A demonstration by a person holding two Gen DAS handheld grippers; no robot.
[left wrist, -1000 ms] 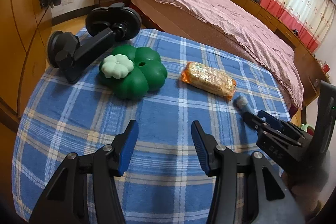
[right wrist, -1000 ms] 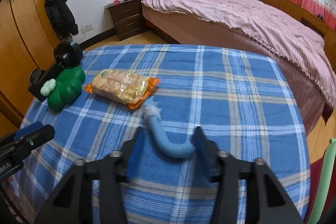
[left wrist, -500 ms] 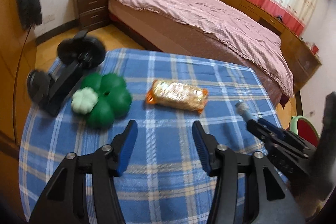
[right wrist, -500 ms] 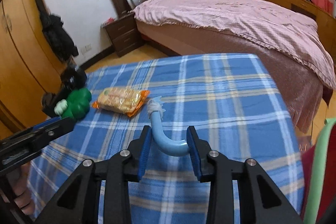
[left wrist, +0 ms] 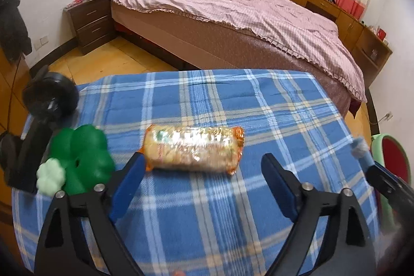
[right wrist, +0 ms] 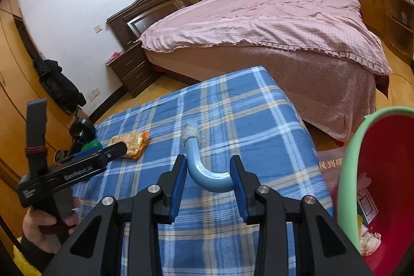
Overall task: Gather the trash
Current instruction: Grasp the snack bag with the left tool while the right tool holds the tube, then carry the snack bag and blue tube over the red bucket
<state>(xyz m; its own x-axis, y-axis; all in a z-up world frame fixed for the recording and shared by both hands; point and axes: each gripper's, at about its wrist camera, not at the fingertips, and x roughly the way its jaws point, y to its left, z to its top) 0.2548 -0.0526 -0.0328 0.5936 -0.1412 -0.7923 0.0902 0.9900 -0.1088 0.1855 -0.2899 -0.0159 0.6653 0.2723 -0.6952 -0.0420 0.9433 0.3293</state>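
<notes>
My right gripper [right wrist: 208, 176] is shut on a curved light-blue tube [right wrist: 204, 172] with a frayed white end, held above the blue plaid table [right wrist: 233, 120]. The tube's tip also shows in the left wrist view [left wrist: 361, 150] at the right edge. A shiny orange snack packet [left wrist: 192, 149] lies on the table [left wrist: 207, 211] just beyond my open, empty left gripper [left wrist: 201, 180]. The packet also shows in the right wrist view [right wrist: 130, 144]. A red bin with a green rim [right wrist: 383, 185] stands at the table's right side, with scraps inside.
A green clover-shaped object [left wrist: 80, 154] and a black clamp mount [left wrist: 38, 120] lie at the table's left. A bed with a pink cover [left wrist: 233, 7] stands behind the table, a nightstand [left wrist: 90, 20] at its left. A wooden wardrobe [right wrist: 15, 95] lines the left wall.
The right gripper closed on the blue tube, lifted it and swung right toward the red bin. The left gripper moved until it faces the snack packet, still open.
</notes>
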